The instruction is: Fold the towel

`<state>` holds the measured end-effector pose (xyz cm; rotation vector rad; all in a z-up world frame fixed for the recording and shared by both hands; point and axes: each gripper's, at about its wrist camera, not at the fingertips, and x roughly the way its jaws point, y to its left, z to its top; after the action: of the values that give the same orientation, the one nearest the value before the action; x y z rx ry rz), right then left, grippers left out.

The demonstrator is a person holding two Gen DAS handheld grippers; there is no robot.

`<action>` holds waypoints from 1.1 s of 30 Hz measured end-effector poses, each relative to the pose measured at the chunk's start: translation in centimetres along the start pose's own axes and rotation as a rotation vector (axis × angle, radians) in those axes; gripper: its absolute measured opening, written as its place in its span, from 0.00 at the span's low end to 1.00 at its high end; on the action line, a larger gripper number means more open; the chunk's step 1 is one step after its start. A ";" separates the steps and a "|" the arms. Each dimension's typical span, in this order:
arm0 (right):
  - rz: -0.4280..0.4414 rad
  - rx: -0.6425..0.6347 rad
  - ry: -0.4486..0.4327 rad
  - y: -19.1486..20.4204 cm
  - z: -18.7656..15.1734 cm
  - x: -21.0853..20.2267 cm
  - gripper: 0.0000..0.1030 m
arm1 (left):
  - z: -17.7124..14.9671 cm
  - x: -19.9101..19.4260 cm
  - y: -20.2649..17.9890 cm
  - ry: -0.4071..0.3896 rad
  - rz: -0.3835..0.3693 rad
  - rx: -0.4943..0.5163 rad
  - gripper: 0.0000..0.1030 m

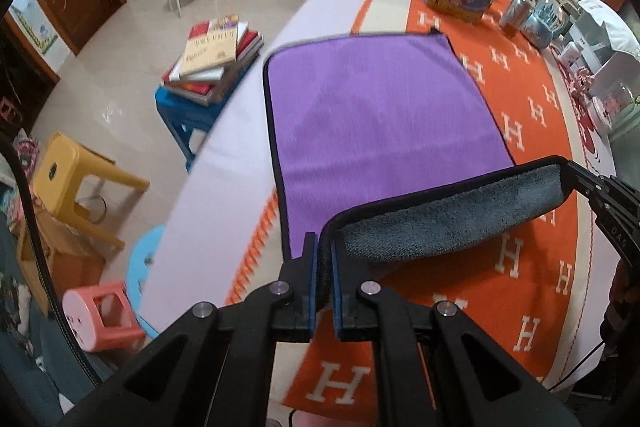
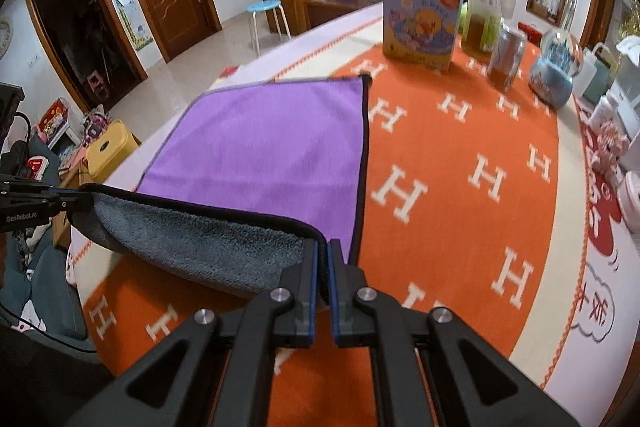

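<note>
The left tongs (image 1: 323, 259) pinch the near left corner of the purple towel (image 1: 376, 115); its grey underside curls up between both grips, the far part flat on the table (image 1: 520, 131); the right tongs (image 2: 323, 267) clamp the near right corner.

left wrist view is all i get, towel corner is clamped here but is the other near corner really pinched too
Observer: Yes. The right gripper is shut on the towel, at the near corner on its side.
Operator: anything tall past the blue box that i could hit going forward
Observer: A glass bottle of brownish liquid stands right behind the blue box, hidden in your view.
Operator: is the lifted edge sagging
Observer: The grey underside droops in a shallow curve between the right gripper and the left gripper, off the orange cloth.
</note>
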<state>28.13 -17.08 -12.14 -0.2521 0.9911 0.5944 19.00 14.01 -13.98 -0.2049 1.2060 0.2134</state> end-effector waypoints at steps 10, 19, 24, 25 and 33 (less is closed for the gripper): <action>-0.022 -0.012 -0.130 0.2 5.4 -0.6 0.04 | 5.5 -2.9 1.3 -0.155 0.037 0.026 0.04; -0.067 -0.044 -0.256 -0.3 10.5 0.6 0.04 | 10.0 -1.9 2.2 -0.257 0.063 0.020 0.04; -0.104 -0.074 -0.306 -0.1 12.4 3.1 0.04 | 11.7 0.5 2.7 -0.275 0.092 -0.004 0.04; -0.111 -0.087 -0.320 0.0 12.6 3.6 0.04 | 12.1 1.1 2.7 -0.274 0.109 0.001 0.04; -0.222 -0.174 -0.358 1.0 12.6 8.9 0.04 | 14.2 6.6 3.2 -0.268 0.144 -0.046 0.04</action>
<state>40.11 -7.37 -12.85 -0.3893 0.5574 0.5002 33.20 21.29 -15.44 -0.1244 0.9502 0.3822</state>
